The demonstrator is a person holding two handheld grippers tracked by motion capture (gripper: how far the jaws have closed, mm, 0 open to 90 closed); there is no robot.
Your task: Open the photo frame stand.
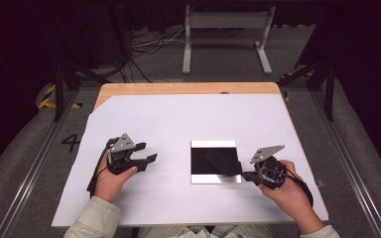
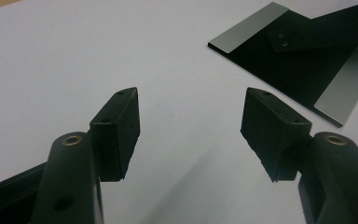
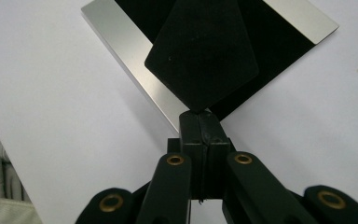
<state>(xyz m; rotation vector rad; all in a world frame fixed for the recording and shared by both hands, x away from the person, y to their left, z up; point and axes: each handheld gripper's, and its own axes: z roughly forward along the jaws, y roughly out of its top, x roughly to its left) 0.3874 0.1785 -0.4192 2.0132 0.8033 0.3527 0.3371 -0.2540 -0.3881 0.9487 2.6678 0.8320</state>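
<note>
A square black plate (image 1: 206, 158) with silver strips on two sides lies flat on the white sheet, right of centre. A thin black flat piece (image 1: 223, 162) with a pointed end lies across it. My right gripper (image 1: 248, 174) is shut on that point at the plate's near right corner. In the right gripper view the jaws (image 3: 200, 116) meet on the tip of the black piece (image 3: 203, 51), with the plate (image 3: 279, 42) beneath. My left gripper (image 1: 146, 152) rests well left of the plate, open with nothing between its pads (image 2: 116, 135). Plate (image 2: 303, 74) and piece (image 2: 326, 30) are at upper right in its view.
A white sheet (image 1: 178, 124) covers most of the wooden table (image 1: 188, 88), whose bare edge runs along the far side. Beyond the table, a white metal stand (image 1: 225, 22) and cables sit on the floor. Dark rails flank the table on both sides.
</note>
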